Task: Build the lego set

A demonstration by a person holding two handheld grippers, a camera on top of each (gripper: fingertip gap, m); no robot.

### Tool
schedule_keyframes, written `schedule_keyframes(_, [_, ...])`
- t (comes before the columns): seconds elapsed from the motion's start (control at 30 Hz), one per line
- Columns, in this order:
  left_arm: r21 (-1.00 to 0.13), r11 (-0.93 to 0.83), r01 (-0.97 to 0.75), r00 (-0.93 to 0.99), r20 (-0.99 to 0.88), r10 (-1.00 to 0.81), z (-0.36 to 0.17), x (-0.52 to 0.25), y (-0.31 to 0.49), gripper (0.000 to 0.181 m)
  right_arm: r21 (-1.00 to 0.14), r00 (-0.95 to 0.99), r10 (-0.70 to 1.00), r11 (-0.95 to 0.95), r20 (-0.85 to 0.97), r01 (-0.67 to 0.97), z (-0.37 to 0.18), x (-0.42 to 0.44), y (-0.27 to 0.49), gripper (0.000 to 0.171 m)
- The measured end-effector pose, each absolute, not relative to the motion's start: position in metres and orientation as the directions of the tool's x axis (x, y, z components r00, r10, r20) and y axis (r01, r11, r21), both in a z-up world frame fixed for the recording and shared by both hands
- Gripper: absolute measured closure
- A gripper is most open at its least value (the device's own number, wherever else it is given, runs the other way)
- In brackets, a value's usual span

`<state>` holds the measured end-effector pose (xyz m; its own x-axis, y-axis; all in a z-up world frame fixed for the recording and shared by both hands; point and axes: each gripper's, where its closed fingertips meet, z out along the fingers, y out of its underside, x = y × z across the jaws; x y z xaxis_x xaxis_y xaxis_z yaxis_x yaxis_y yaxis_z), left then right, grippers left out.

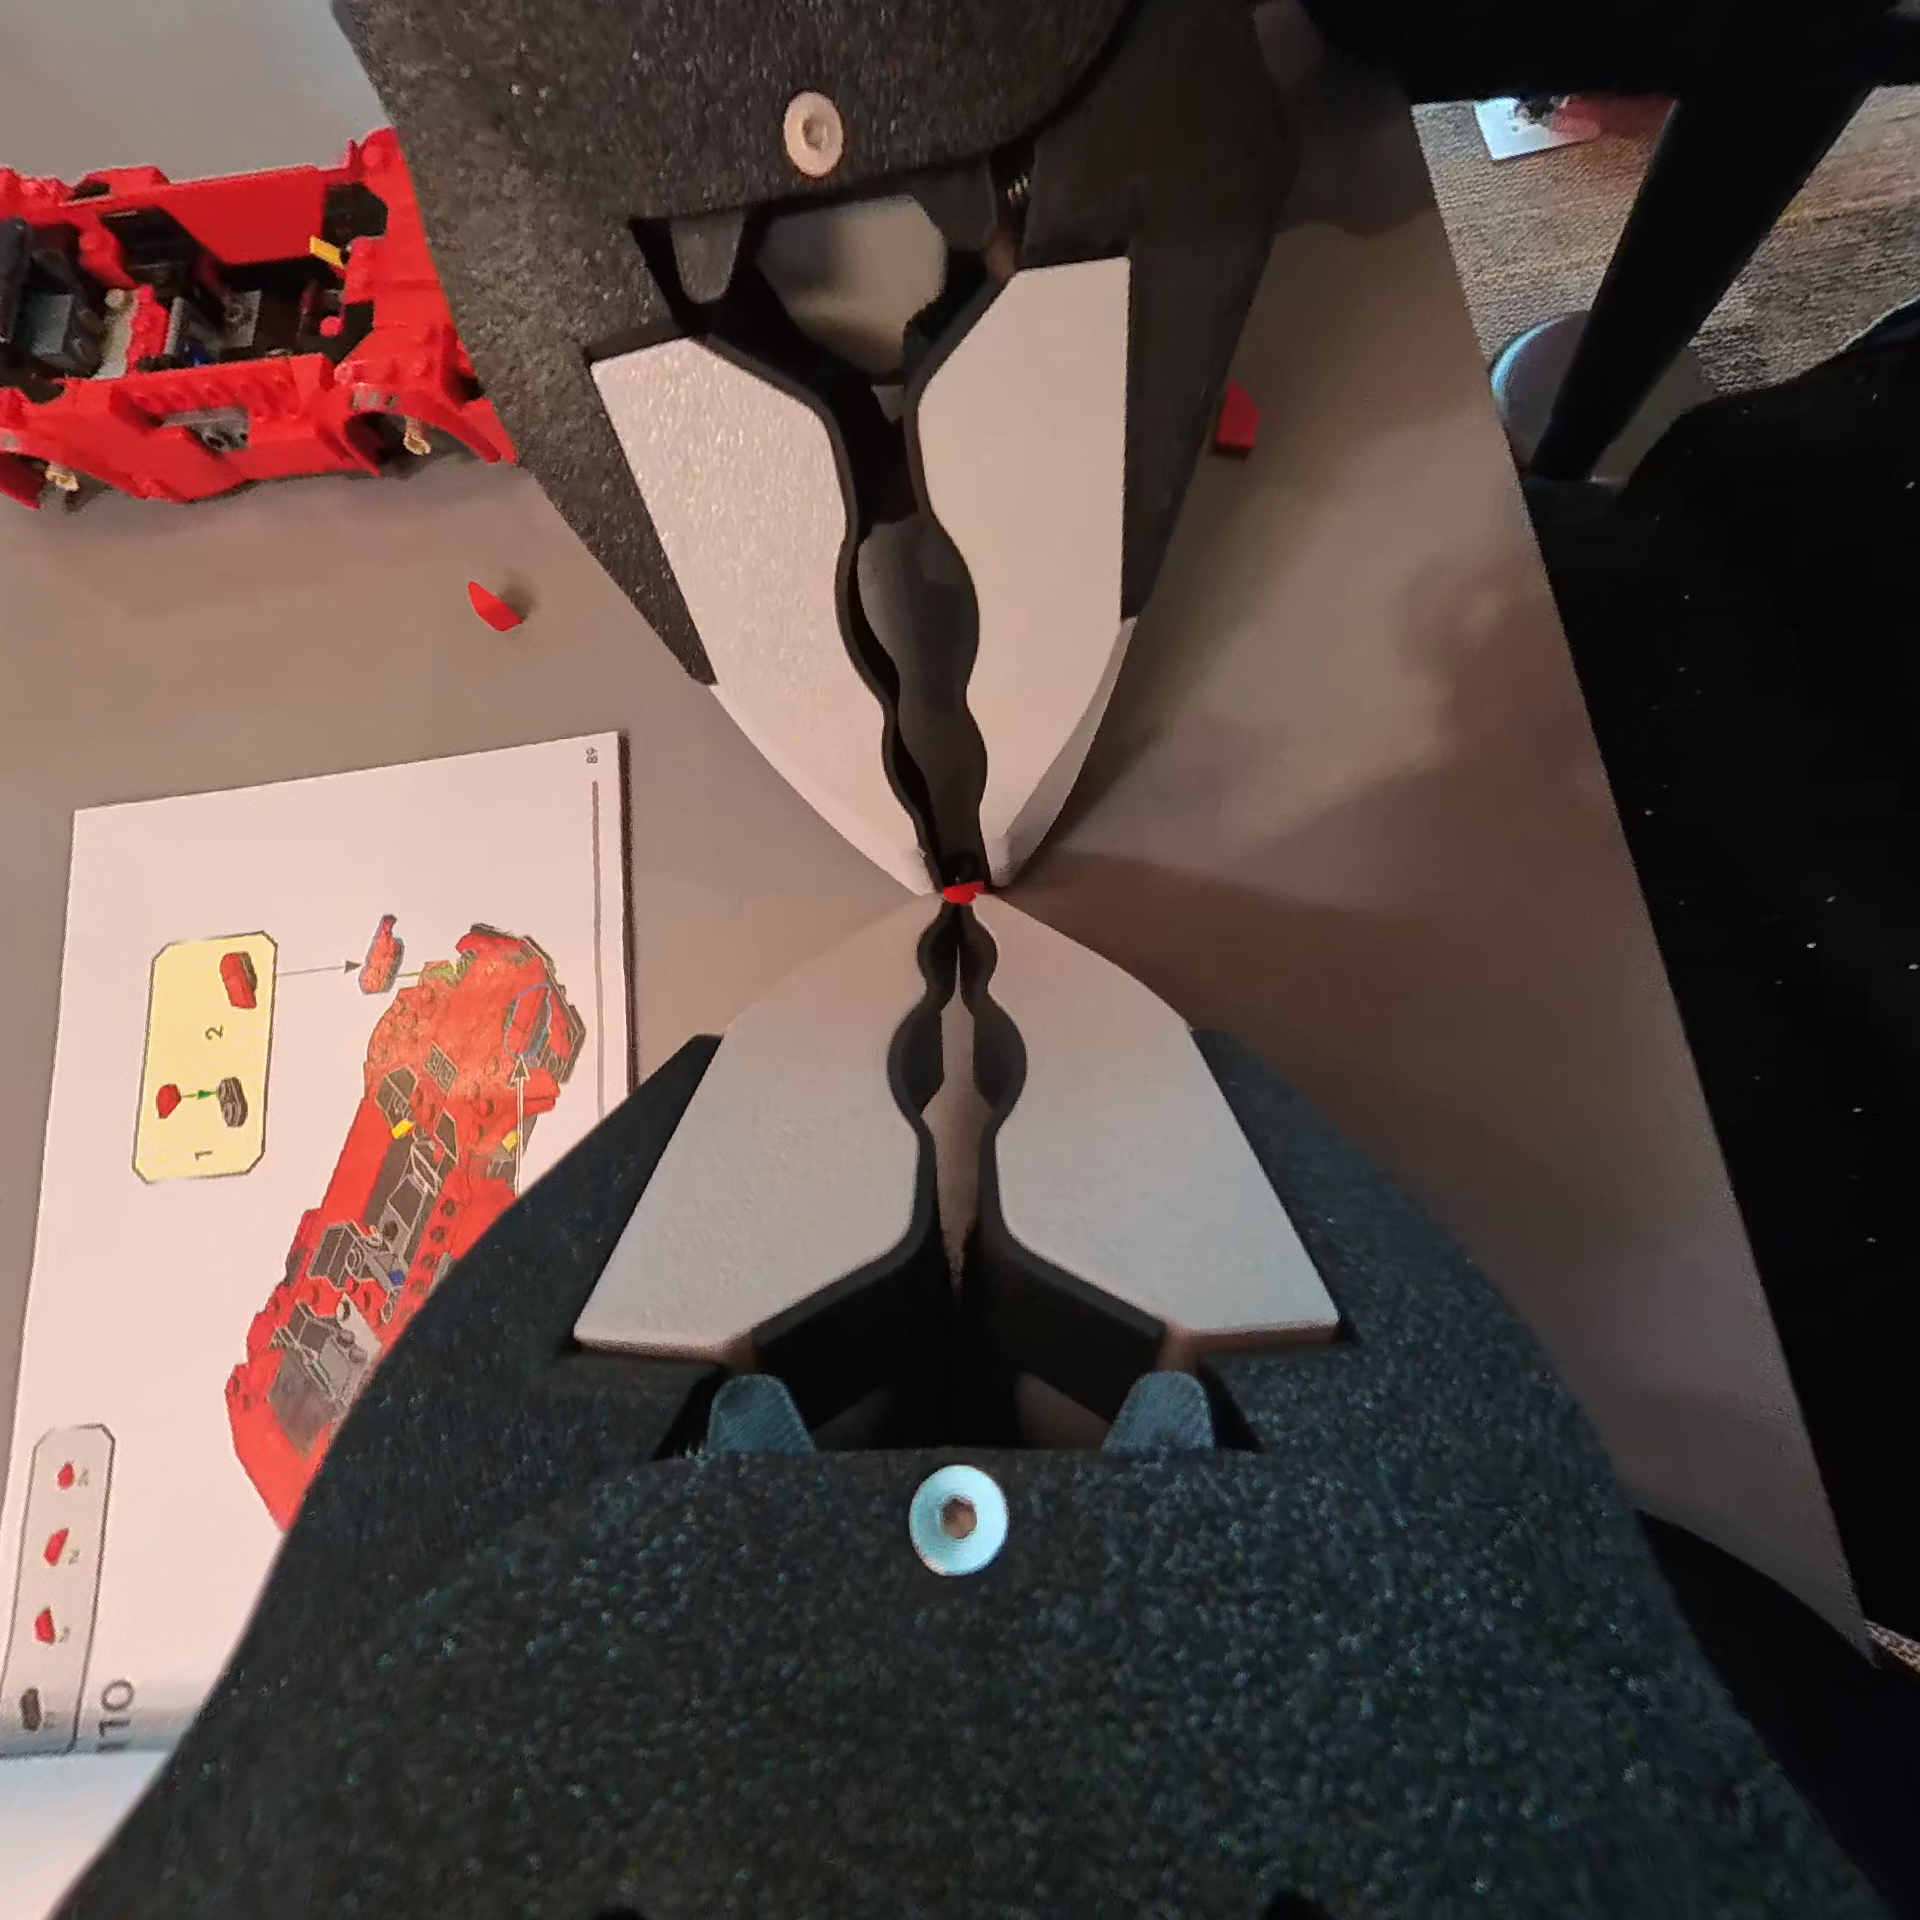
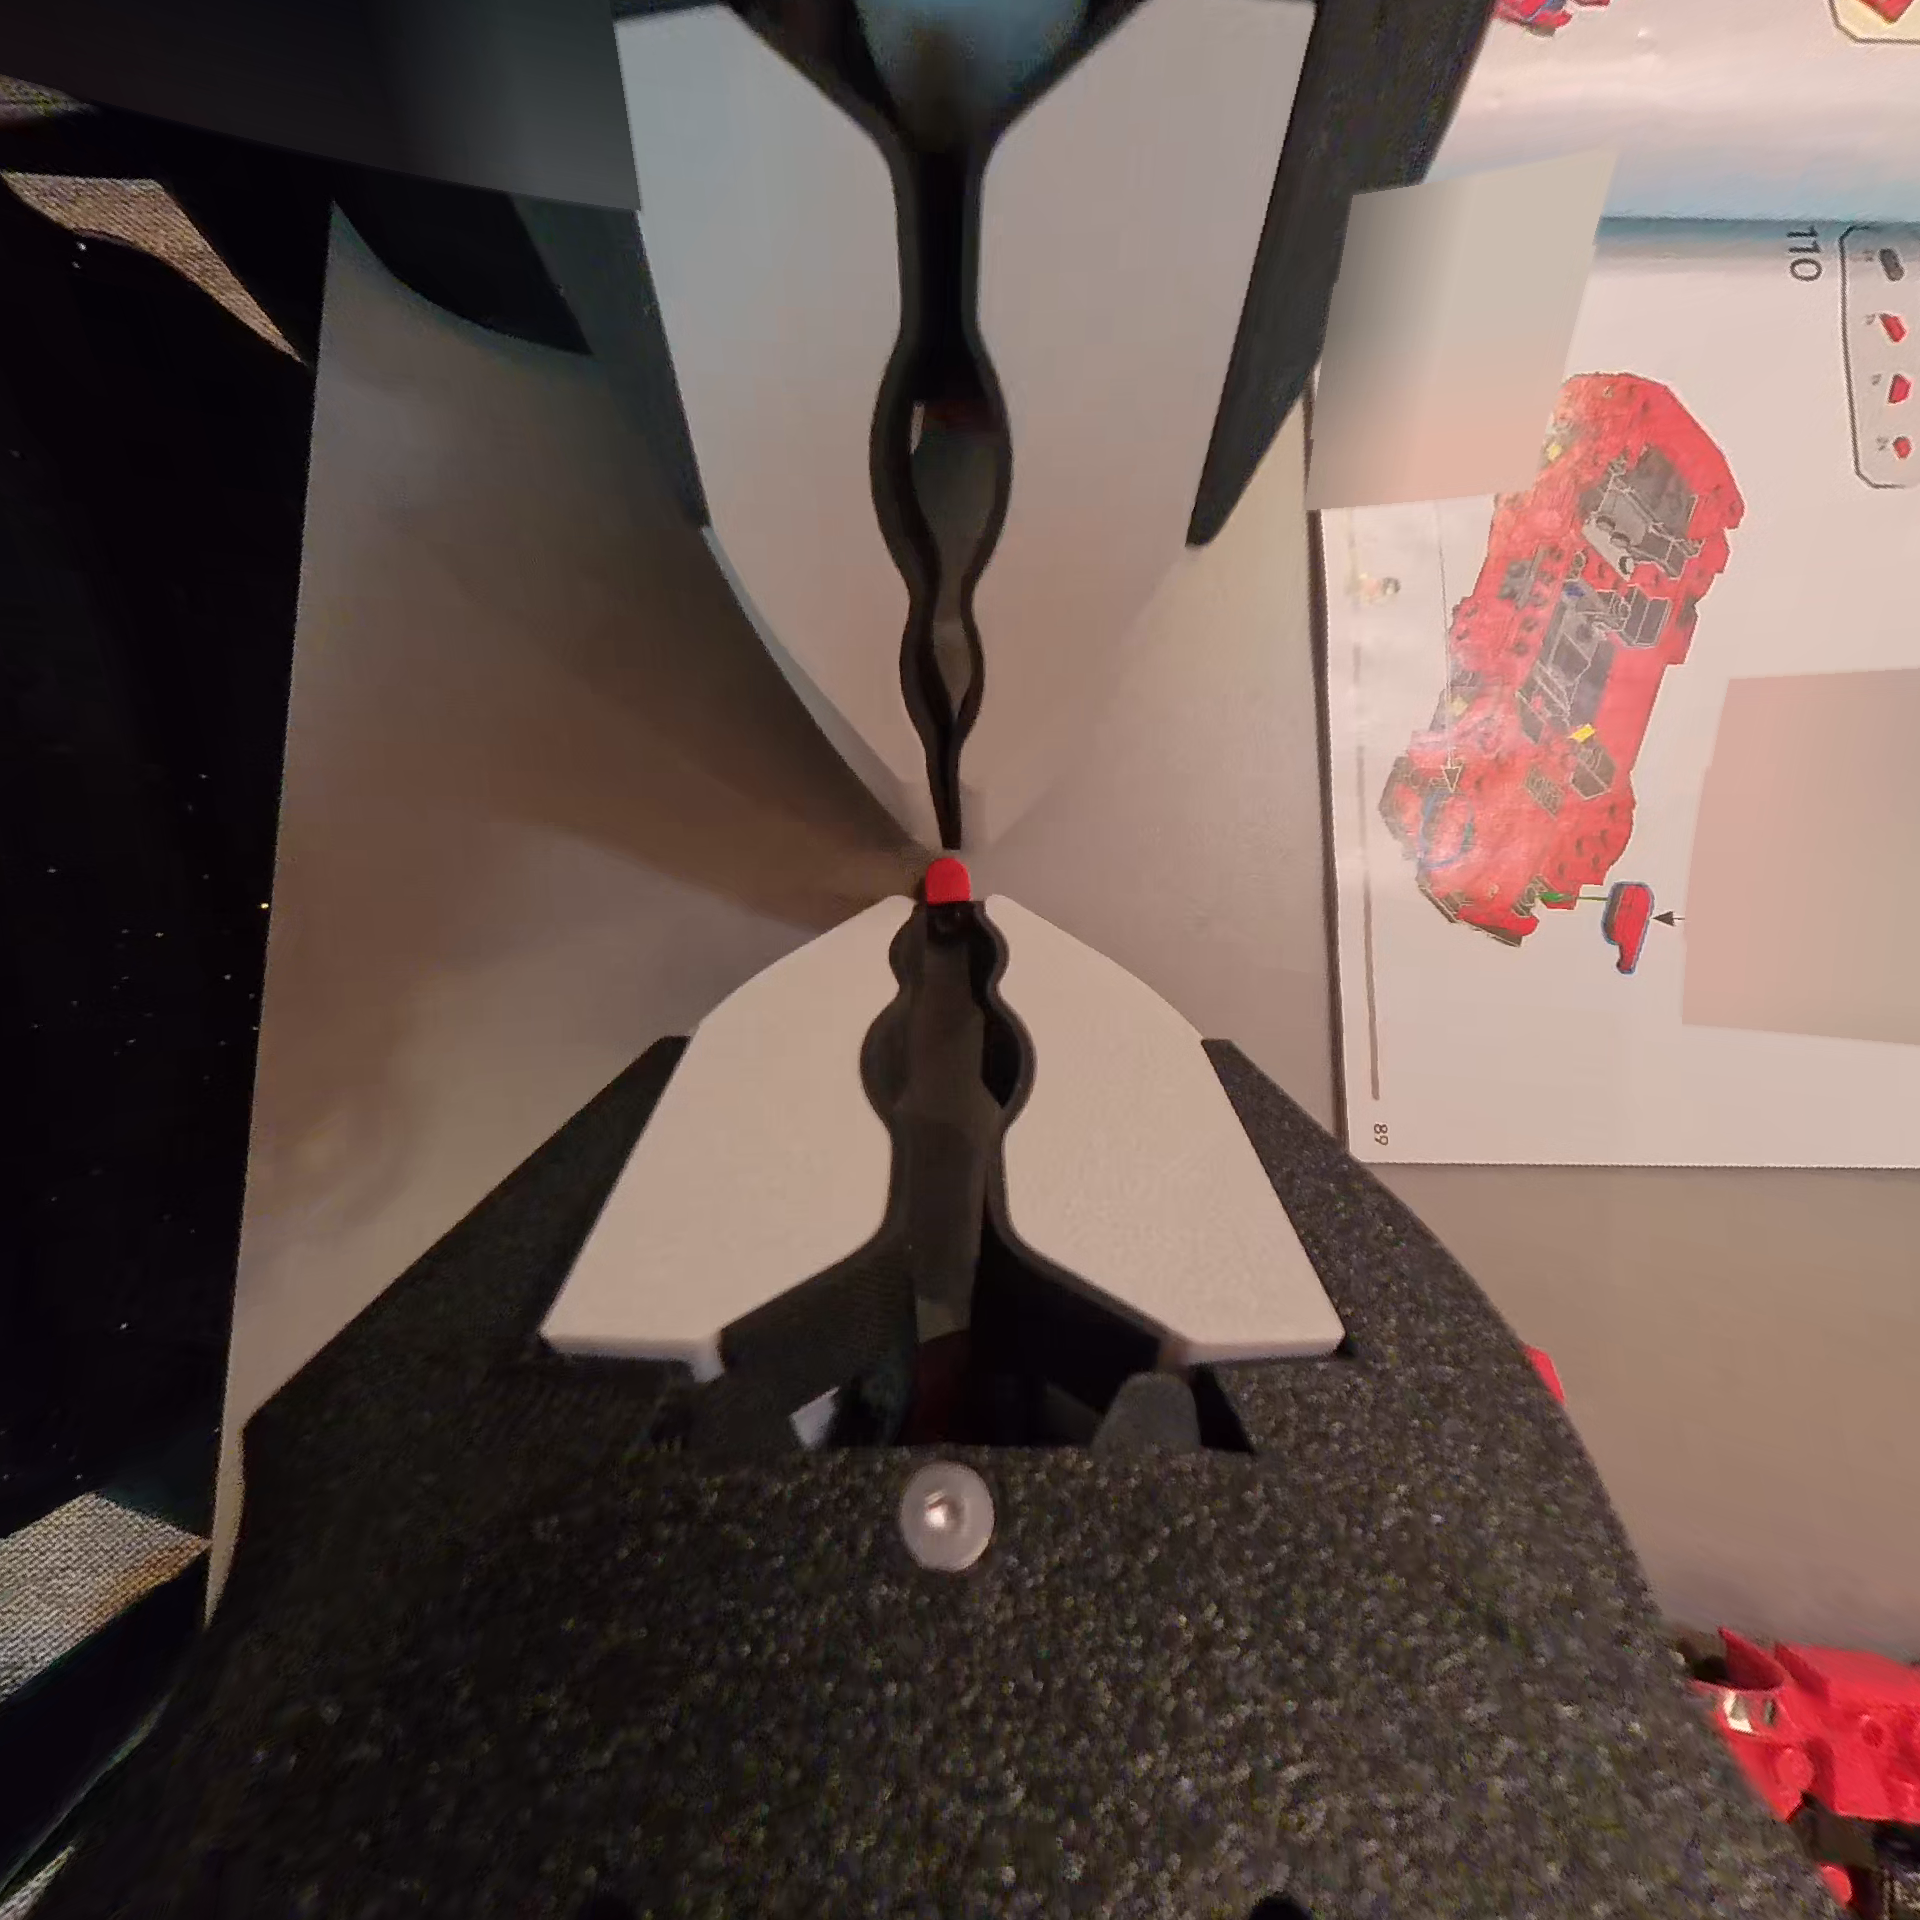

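My two grippers meet tip to tip over the grey table (image 1: 1299,831). In the left wrist view my left gripper (image 1: 961,914) comes up from below, shut on a tiny red piece (image 1: 963,890). My right gripper (image 1: 961,857) comes down from above, shut on a small black piece (image 1: 962,865). The two pieces touch. In the right wrist view my right gripper (image 2: 948,916) pinches the black piece (image 2: 943,923), and the red piece (image 2: 945,881) sits at the tips of the left gripper (image 2: 951,831).
The partly built red car (image 1: 208,332) lies at the far left, and shows at the lower right of the right wrist view (image 2: 1829,1756). The open instruction booklet (image 1: 364,852) lies beside the grippers. Loose red pieces (image 1: 494,606) (image 1: 1236,416) lie on the table. The table edge and dark floor (image 1: 1766,935) are to the right.
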<state>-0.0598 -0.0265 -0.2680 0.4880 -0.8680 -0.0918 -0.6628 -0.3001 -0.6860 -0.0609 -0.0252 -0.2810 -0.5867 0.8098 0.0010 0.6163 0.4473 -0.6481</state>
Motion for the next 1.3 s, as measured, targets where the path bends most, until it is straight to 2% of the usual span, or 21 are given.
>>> schedule_keyframes(0.03, [-0.687, -0.293, -0.665, 0.480, -0.093, -0.872, -0.269, -0.059, -0.026, 0.181, -0.649, -0.586, 0.810, 0.445, -0.003, 0.618, -0.281, -0.061, -0.025, 0.163])
schedule_keyframes(0.4, [-0.637, -0.348, -0.688, 0.466, -0.021, -0.884, -0.280, -0.060, -0.029, 0.181, -0.649, -0.580, 0.814, 0.433, -0.015, 0.625, -0.281, -0.060, -0.025, 0.163])
schedule_keyframes(0.57, [-0.731, -0.341, -0.591, 0.501, -0.001, -0.866, -0.262, -0.059, -0.022, 0.181, -0.643, -0.581, 0.814, 0.436, -0.017, 0.630, -0.281, -0.060, -0.025, 0.163])
schedule_keyframes(1.3, [-0.645, -0.375, -0.666, 0.473, 0.024, -0.880, -0.281, -0.059, -0.028, 0.180, -0.645, -0.573, 0.819, 0.419, -0.037, 0.640, -0.281, -0.059, -0.025, 0.164])
